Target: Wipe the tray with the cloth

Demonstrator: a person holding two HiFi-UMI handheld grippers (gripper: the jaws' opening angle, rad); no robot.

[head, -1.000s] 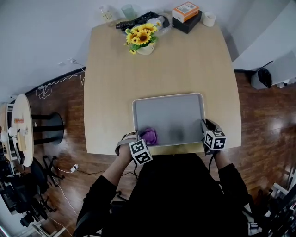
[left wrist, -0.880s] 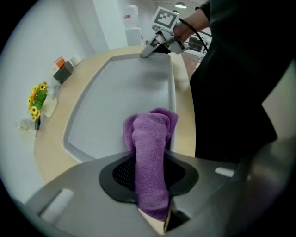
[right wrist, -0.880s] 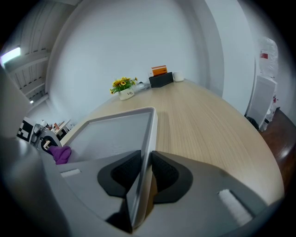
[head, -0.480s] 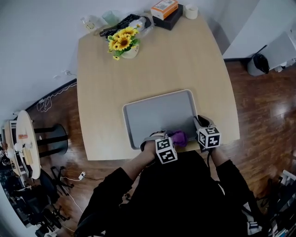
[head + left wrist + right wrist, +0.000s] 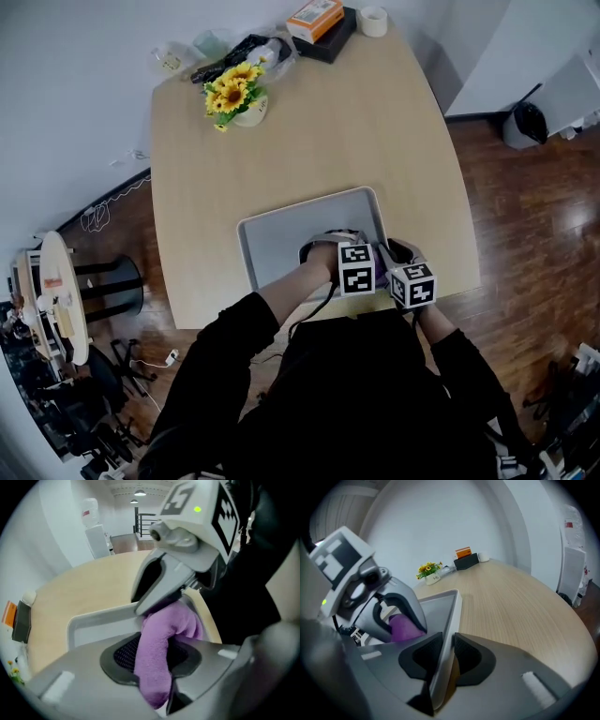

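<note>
Left claw [image 5: 152,662] pinching cloth [image 5: 161,634], right claw [image 5: 445,660] clamping tray [image 5: 453,613], near edge hidden overhead

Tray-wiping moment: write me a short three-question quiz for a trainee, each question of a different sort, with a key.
1. True or false: the left gripper is shut on the purple cloth.
2. Pick one: what is the right gripper clamped on? A, the rim of the tray; B, the cloth; C, nothing.
3. Fill in: in the head view, both grippers are at the tray's near ____ corner, by the person's own sides.

Key: 1 true; 2 A; 3 right.
</note>
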